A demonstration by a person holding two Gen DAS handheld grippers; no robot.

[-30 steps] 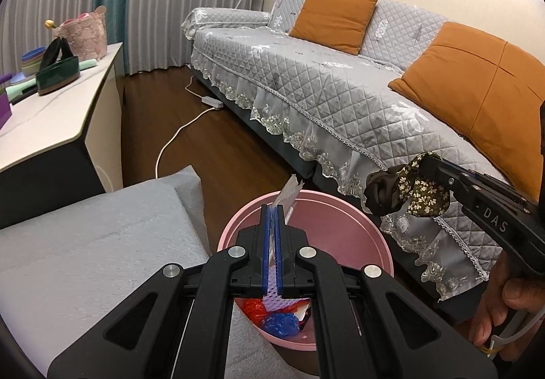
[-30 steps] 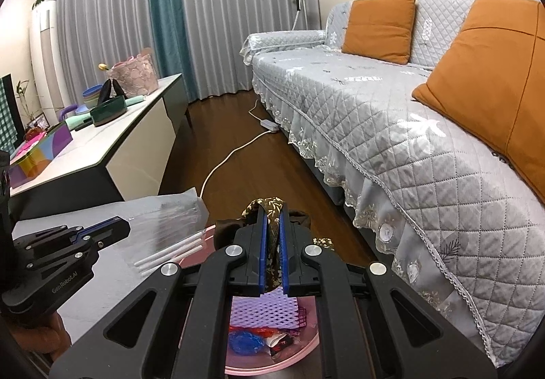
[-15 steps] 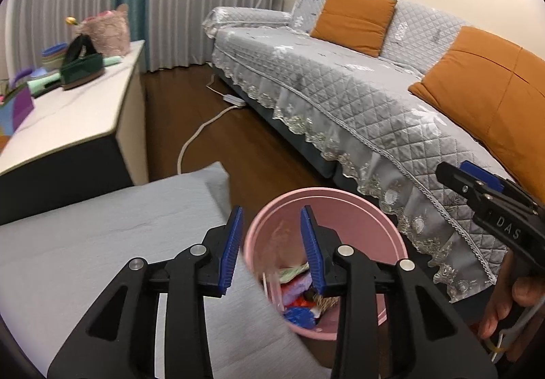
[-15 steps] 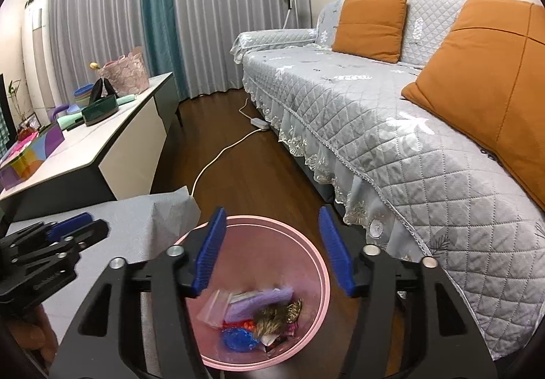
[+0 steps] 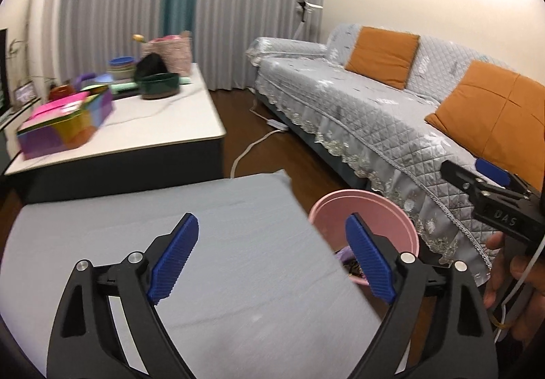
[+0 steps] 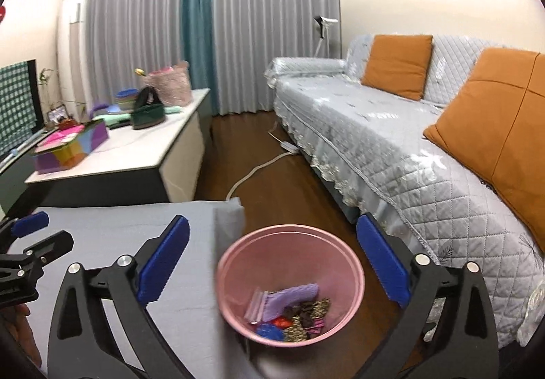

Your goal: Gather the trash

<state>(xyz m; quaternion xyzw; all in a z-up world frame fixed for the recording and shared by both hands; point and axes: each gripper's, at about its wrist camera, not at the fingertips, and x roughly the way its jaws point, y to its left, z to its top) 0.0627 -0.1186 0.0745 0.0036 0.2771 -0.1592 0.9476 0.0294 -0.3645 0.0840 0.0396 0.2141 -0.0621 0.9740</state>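
Observation:
A pink bin (image 6: 289,230) stands on the wood floor between the grey cloth-covered table (image 6: 119,229) and the sofa. In it lie several scraps of trash (image 6: 293,311): a purple net, a clear zip bag, a brown floral piece, red and blue wrappers. My right gripper (image 6: 272,225) hovers above the bin, its jaws opening wide with nothing between them. My left gripper (image 5: 272,225) is over the table (image 5: 204,242) edge, its jaws also opening and empty. There the bin (image 5: 361,205) sits to the right, beside the right gripper (image 5: 466,171).
A grey quilted sofa (image 6: 391,140) with orange cushions (image 6: 396,64) runs along the right. A white low table (image 6: 136,154) at the left carries a colourful box (image 6: 68,147), a green bag and bowls. A white power cord (image 6: 255,171) lies on the floor. A hand (image 5: 517,277) holds the right gripper.
Both grippers went from shut to wide open. The clear wrapper and the floral scrap left the jaws and now lie in the bin. Both grippers drew back and rose; the left swung left.

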